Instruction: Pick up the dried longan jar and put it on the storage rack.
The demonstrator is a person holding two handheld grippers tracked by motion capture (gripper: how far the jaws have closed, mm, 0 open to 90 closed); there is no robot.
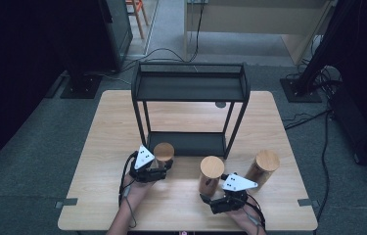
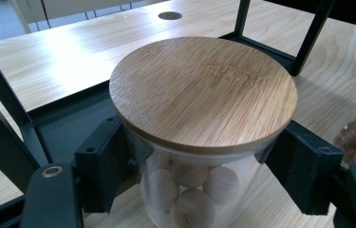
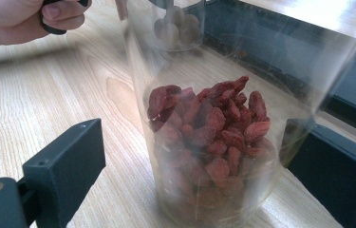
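Note:
Three glass jars with bamboo lids stand on the wooden table [image 1: 122, 196] in front of a black two-tier rack [image 1: 190, 88]. My left gripper [image 1: 160, 169] [image 2: 201, 166] is shut on the left jar [image 1: 163, 152] [image 2: 204, 95], which holds pale round balls; both pads press its glass just under the lid. My right gripper [image 1: 214, 194] [image 3: 199, 164] stands open around the middle jar [image 1: 211, 174] [image 3: 213, 142] of red dried berries, with a gap at its left jaw. The third jar [image 1: 264, 167] stands alone to the right.
The rack's lower shelf [image 1: 186, 143] lies just behind the left jar, with its front legs on either side. A person's hand [image 3: 23, 19] holds the left gripper. Cables and dark stands crowd the floor beyond the table.

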